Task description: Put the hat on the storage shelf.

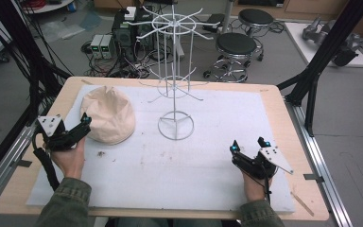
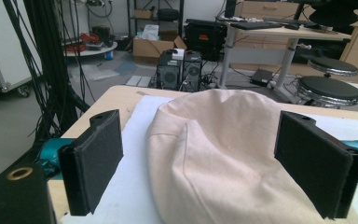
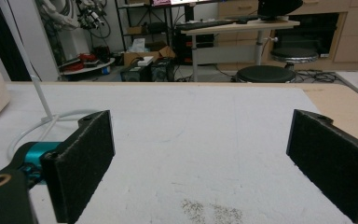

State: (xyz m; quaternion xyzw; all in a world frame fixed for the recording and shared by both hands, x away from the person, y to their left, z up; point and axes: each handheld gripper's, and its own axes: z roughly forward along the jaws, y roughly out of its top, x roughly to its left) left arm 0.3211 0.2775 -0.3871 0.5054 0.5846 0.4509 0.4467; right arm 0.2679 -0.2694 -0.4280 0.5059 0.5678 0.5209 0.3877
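White felt matting (image 1: 208,161) covers the wooden table from above; my left gripper (image 1: 84,124) sits just beside the cream fabric cap (image 1: 108,120), my right gripper (image 1: 248,147) well apart from the white wire rack (image 1: 175,71).

Left gripper view: jaws spread, soft cap (image 2: 223,154) between them, unpinched; closing may catch only a loose fold and let it slip.

Right gripper view: jaws spread, empty; the rack's base (image 3: 51,119) lies ahead-left, easily knocked.

My cream cloth hat (image 1: 108,115) lies crown up, slightly slumped, on the white mat's (image 1: 179,165) far left; the white wire rack (image 1: 175,71) stands upright just right of it
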